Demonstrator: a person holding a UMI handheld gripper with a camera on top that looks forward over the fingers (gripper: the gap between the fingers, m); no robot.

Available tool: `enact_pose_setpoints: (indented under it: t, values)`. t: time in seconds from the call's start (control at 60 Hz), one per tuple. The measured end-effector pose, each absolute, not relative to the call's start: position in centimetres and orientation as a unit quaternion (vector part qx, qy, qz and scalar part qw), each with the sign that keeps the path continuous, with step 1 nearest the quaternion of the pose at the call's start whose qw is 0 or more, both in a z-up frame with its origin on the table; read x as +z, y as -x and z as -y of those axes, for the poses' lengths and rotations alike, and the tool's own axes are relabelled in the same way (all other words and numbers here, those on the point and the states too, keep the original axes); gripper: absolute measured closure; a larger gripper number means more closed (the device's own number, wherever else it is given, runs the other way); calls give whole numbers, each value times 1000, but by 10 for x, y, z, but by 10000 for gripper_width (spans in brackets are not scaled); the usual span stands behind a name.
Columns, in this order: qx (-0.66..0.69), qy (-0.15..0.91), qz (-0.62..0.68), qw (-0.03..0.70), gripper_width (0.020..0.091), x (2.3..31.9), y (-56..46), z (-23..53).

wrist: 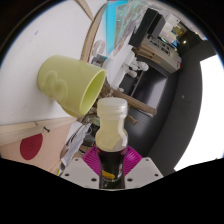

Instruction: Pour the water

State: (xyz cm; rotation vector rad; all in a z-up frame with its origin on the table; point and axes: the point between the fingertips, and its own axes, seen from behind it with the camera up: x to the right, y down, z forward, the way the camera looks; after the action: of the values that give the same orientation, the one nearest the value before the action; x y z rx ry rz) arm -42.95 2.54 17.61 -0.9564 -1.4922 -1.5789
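1. On the far left lies a white table (40,40), and near its front edge a dark red round spot (31,147) shows on a pale sheet; I cannot tell what it is.

2. A yellow-green cup (70,82) sits just up and left of the bottle's cap. Its mouth faces left and toward the camera, and its body runs back to the right, so in this view it looks tipped on its side. Whether the cup really lies over or the camera is rolled, I cannot tell. Its inside looks empty, with no water showing.

3. In the middle, the gripper (110,168) holds a bottle (111,135) between its two fingers. The pink pads (93,161) press on the dark lower body from both sides, so the tool is closed on the bottle. The bottle's long axis runs straight away from the fingers. Its upper part is pale, its lower part is dark with liquid, and a cream cap (112,105) tops it. The cap looks to be on still.

4. The key relation: the cup's rim is near the cap and to its left, so a pour would mean tipping the bottle leftward over that opening.

5. To the right stand cluttered shelves (160,45), well beyond the bottle.
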Motion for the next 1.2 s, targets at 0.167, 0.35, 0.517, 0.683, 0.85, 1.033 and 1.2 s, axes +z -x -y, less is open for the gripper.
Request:
enact_pose_setpoints:
  t: [0.167, 0.35, 0.517, 0.683, 0.85, 1.033, 1.2]
  values:
    - [-577, 452, 543, 410, 866, 182, 419, -20]
    - [-415, 659, 367, 508, 862, 201, 386, -1]
    - [-215, 776, 199, 559, 863, 189, 367, 12]
    - [-42, 824, 92, 557, 862, 141, 368, 23]
    - [17, 839, 69, 540, 861, 90, 377, 26]
    - [40, 845, 50, 531, 851, 58, 375, 26]
    - [49, 836, 45, 545, 742, 60, 373, 27]
